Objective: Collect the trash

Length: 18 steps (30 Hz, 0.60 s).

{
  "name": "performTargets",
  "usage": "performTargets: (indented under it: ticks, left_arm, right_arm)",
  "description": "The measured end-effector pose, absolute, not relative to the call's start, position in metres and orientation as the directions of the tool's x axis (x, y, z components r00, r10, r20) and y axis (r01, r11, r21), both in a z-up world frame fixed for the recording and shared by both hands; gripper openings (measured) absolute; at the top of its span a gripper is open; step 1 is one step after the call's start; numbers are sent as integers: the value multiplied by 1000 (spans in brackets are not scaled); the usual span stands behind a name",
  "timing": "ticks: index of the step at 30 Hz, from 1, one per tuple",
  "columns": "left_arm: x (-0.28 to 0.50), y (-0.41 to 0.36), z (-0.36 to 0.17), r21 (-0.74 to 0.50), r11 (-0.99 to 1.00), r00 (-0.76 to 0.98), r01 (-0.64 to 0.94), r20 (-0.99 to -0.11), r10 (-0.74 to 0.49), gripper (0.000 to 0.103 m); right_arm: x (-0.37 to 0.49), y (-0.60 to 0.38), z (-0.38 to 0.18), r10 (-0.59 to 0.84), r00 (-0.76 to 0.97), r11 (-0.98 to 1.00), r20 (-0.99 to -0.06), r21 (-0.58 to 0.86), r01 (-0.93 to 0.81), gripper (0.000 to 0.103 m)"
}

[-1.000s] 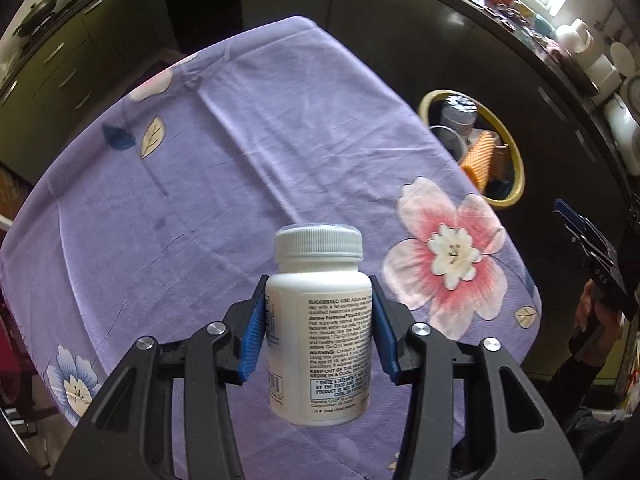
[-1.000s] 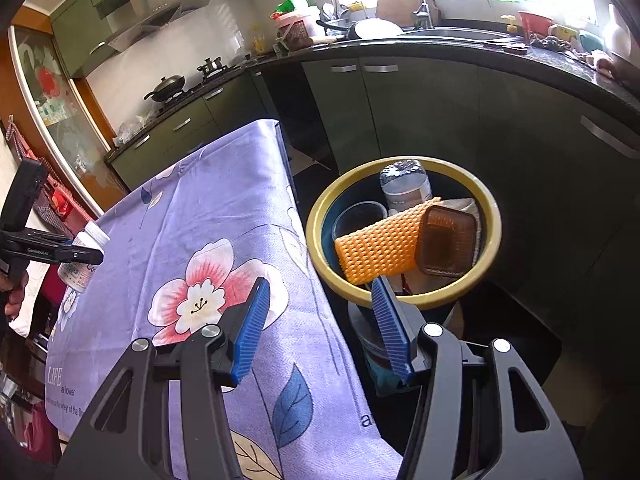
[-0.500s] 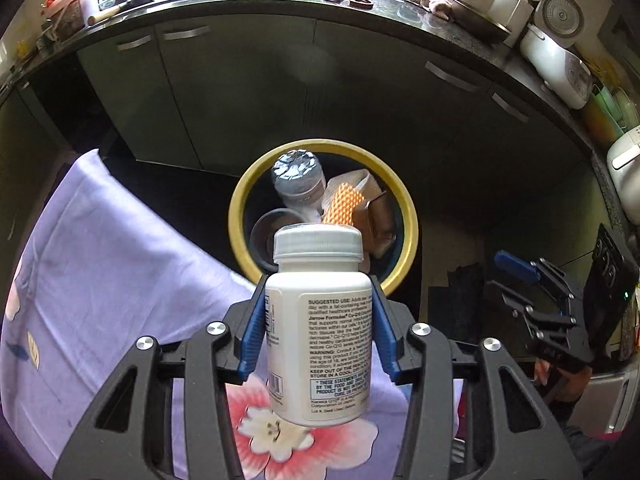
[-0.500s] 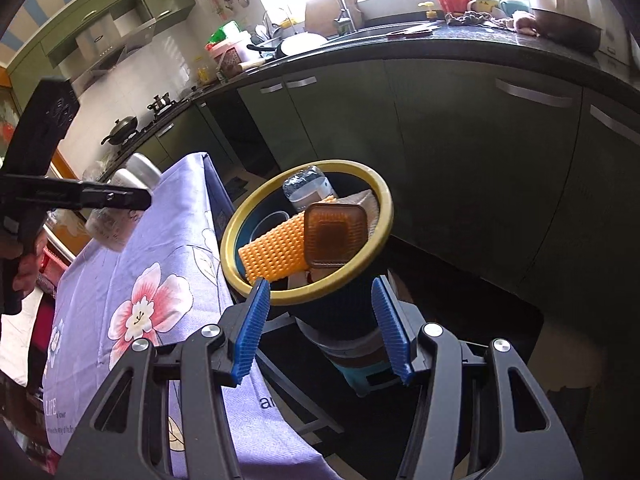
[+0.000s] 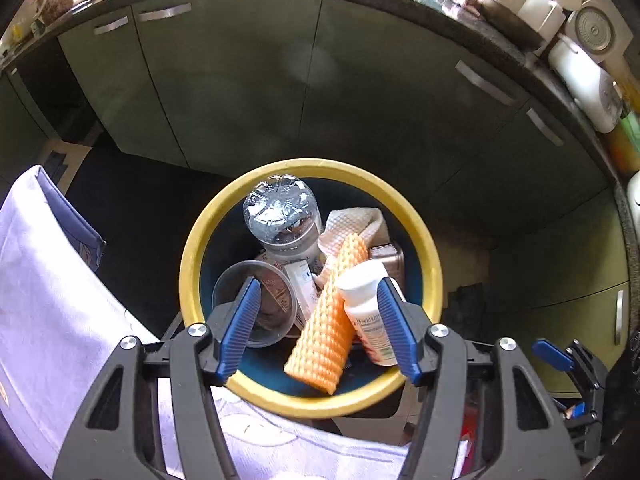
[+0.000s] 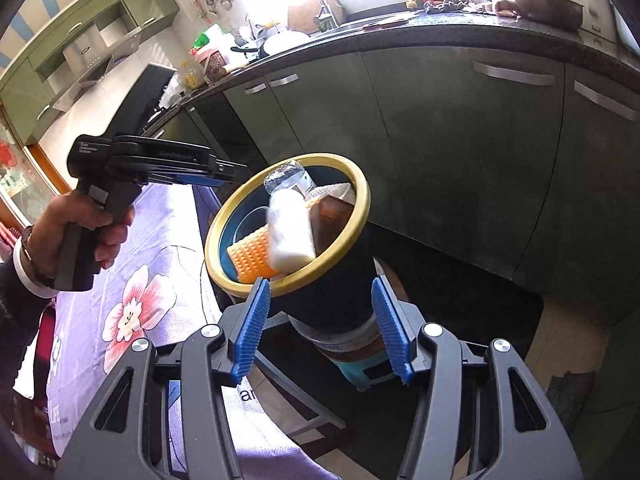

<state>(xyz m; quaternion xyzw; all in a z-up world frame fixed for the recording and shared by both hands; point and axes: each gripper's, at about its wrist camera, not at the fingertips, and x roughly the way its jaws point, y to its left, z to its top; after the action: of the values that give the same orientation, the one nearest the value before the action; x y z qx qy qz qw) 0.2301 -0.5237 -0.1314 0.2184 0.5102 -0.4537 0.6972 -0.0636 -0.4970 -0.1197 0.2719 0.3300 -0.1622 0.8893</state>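
Note:
My left gripper (image 5: 318,326) hangs over the yellow-rimmed trash bin (image 5: 192,256), its jaws opening. The white pill bottle (image 5: 366,312) has left the pads and drops tilted into the bin; the right wrist view catches it blurred in mid-fall (image 6: 290,236). Inside the bin lie a clear plastic bottle (image 5: 280,212), an orange ridged sponge (image 5: 328,332), a clear cup (image 5: 256,300) and a brown box (image 6: 332,220). My right gripper (image 6: 320,330) is open and empty, low in front of the bin (image 6: 352,184). From there the left gripper (image 6: 224,174) and the hand holding it (image 6: 80,232) show at left.
A table under a purple flowered cloth (image 6: 132,280) stands left of the bin, its edge (image 5: 52,280) close beside the rim. Green kitchen cabinets (image 5: 240,80) and a cluttered dark counter (image 6: 440,24) run behind. Dark floor (image 6: 460,292) lies right of the bin.
The left gripper carried the pill bottle from over the table to above the bin, then opened; the bottle now falls into the bin. The right gripper stayed open and swung slightly toward the bin.

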Motion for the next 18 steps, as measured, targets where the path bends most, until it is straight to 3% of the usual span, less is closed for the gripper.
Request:
performTargets:
  ticks: [10, 13, 15, 18]
  left_arm:
    - [183, -412, -72, -198, 481, 153, 854, -789, -595, 71]
    - [168, -362, -60, -201, 516, 213, 833, -744, -633, 79]
    - [157, -325, -53, -188, 549, 275, 815, -708, -650, 90]
    - [142, -263, -45, -175, 617, 376, 767, -657, -653, 95]
  right_arm:
    - [-52, -476, -109, -82, 743, 834, -664, 363, 416, 53]
    - [-47, -465, -101, -72, 751, 853, -656, 349, 387, 54]
    - [-43, -455, -96, -62, 755, 868, -653, 338, 364, 56]
    - [-35, -437, -90, -39, 759, 892, -650, 320, 320, 57]
